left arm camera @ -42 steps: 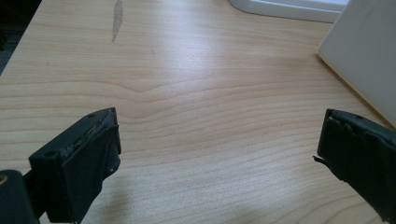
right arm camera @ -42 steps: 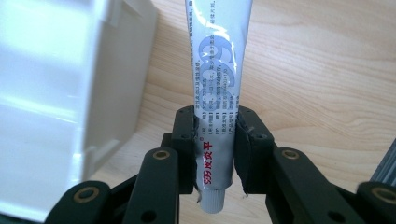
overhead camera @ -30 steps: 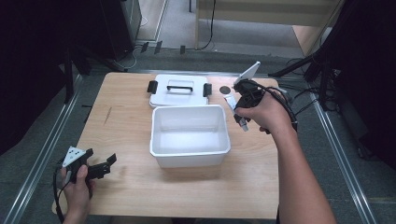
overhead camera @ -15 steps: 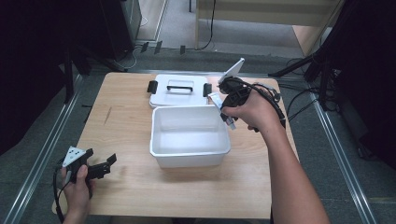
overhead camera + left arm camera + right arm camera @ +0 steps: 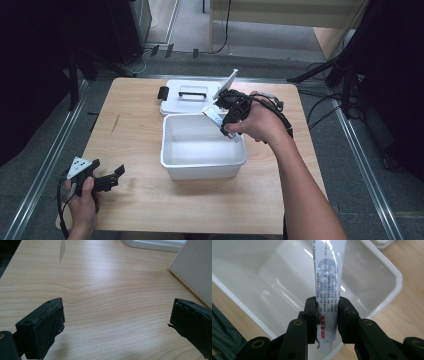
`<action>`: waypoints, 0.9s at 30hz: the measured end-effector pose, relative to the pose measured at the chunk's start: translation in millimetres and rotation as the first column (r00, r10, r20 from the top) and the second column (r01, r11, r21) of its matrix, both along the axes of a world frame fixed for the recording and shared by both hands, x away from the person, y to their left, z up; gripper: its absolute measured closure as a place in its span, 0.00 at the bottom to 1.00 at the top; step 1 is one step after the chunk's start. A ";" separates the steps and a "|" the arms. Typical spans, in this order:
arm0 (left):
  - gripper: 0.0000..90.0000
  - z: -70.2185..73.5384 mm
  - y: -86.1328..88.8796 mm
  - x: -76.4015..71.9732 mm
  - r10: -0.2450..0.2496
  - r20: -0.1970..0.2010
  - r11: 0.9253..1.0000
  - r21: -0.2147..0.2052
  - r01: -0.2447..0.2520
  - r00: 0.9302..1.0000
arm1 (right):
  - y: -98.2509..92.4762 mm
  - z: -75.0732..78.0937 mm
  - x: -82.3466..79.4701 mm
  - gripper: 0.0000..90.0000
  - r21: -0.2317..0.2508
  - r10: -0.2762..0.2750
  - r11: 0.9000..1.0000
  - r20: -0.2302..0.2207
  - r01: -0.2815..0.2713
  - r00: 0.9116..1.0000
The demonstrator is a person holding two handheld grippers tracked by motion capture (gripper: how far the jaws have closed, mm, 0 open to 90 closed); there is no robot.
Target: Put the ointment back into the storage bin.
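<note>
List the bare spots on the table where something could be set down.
Free: the wood left of the white bin, out to the left gripper, and the strip along the near edge. The bin's inside looks empty too. Crowded: the far side, where the lid meets the bin under the right gripper.

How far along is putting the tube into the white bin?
Done: the lid is off and lies behind the white bin, and the right tool is shut on the tube. In hand: the tube hangs over the bin's far right corner. Left: lowering it, letting go, probably refitting the lid. The left tool rests open on the table.
</note>
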State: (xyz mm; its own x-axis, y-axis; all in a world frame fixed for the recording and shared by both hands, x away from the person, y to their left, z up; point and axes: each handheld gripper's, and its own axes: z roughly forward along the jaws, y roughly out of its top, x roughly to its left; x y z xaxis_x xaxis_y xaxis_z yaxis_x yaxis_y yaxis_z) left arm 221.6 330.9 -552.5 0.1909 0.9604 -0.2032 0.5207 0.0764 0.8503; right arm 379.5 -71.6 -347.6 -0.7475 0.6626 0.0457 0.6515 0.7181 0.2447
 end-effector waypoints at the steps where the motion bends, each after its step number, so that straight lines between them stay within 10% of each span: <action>1: 0.00 0.0 0.0 0.0 0.001 0.000 1.000 -0.001 -0.001 1.000 | 0.9 -1.7 -0.3 0.80 0.007 0.041 0.999 0.008 -0.041 0.999; 6: 0.00 0.1 0.1 0.0 0.000 -0.001 1.000 -0.001 0.000 1.000 | 2.7 -6.8 -2.3 0.80 0.006 0.193 0.981 0.054 -0.193 0.980; 17: 0.00 0.0 -0.1 0.0 -0.001 0.000 1.000 0.001 0.001 1.000 | 3.9 -24.6 -5.4 0.81 -0.069 0.440 0.898 0.084 -0.435 0.894; 27: 0.00 -0.1 -0.1 0.1 0.000 0.001 1.000 0.002 0.000 1.000 | -2.1 -34.9 0.7 0.80 -0.072 0.420 0.907 0.101 -0.414 0.902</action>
